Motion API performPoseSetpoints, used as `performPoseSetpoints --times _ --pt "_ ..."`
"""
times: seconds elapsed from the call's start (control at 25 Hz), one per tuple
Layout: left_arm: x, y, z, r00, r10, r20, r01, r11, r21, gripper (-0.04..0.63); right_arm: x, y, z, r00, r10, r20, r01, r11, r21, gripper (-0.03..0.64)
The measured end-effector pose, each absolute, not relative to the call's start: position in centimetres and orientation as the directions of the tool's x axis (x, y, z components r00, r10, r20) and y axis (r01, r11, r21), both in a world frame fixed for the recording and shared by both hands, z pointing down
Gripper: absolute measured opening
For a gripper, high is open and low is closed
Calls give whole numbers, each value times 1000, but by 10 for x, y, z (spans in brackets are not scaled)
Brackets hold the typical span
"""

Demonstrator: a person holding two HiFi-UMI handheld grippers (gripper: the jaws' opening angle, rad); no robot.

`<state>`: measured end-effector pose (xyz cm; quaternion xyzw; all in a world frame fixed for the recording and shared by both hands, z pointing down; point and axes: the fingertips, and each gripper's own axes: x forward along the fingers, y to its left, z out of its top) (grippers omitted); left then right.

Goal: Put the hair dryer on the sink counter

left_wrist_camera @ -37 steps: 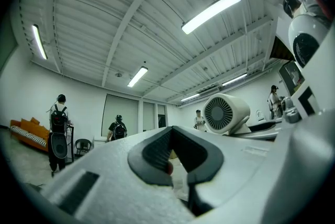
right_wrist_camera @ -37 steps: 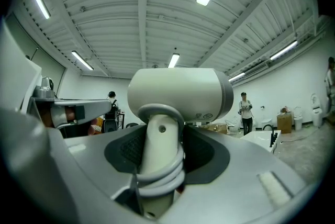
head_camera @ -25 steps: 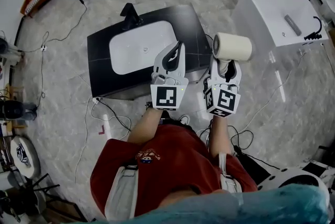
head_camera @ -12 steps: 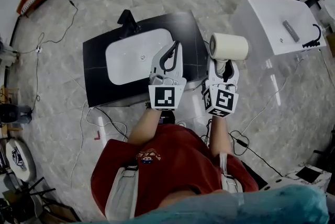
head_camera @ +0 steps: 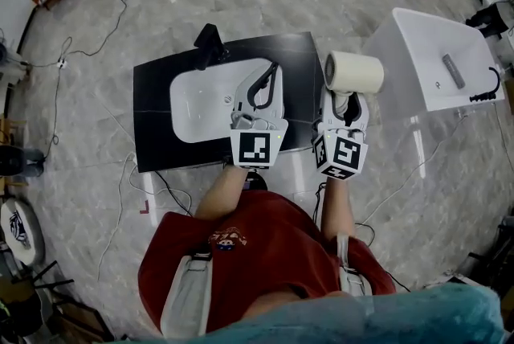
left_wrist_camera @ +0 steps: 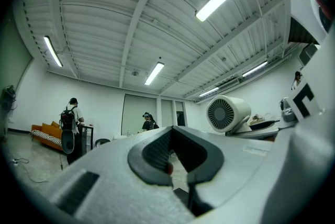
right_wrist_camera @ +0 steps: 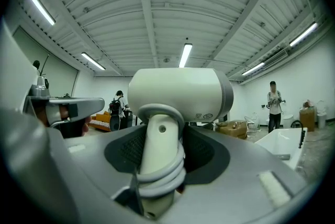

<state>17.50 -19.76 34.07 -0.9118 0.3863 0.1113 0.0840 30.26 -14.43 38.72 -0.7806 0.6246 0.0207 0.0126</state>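
A cream hair dryer (head_camera: 353, 71) stands upright in my right gripper (head_camera: 344, 97), barrel on top, with the jaws shut on its handle. In the right gripper view the handle (right_wrist_camera: 159, 149), with its cord wound round it, sits between the dark pads, and the barrel (right_wrist_camera: 178, 89) fills the middle. The black sink counter (head_camera: 152, 101) with its white basin (head_camera: 201, 97) lies below and to the left. My left gripper (head_camera: 269, 81) hovers over the basin's right side, shut and empty. The left gripper view shows the hair dryer (left_wrist_camera: 227, 113) from its grille end.
A black faucet (head_camera: 210, 41) stands at the counter's far edge. A separate white basin unit (head_camera: 438, 53) sits to the right. Cables trail over the marble floor (head_camera: 96, 198). People stand far off across the room (right_wrist_camera: 274, 102).
The counter has slid lower in the head view, so both grippers now hang further over it. The grip on the hair dryer is unchanged.
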Motion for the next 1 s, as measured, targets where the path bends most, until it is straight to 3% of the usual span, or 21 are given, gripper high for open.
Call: performPoseSetpoints --times 1.0 --pt "91 -339 354 538 -804 -252 -834 -551 -23 -3 237 -306 403 78 -997 21 -996 -77 39 195"
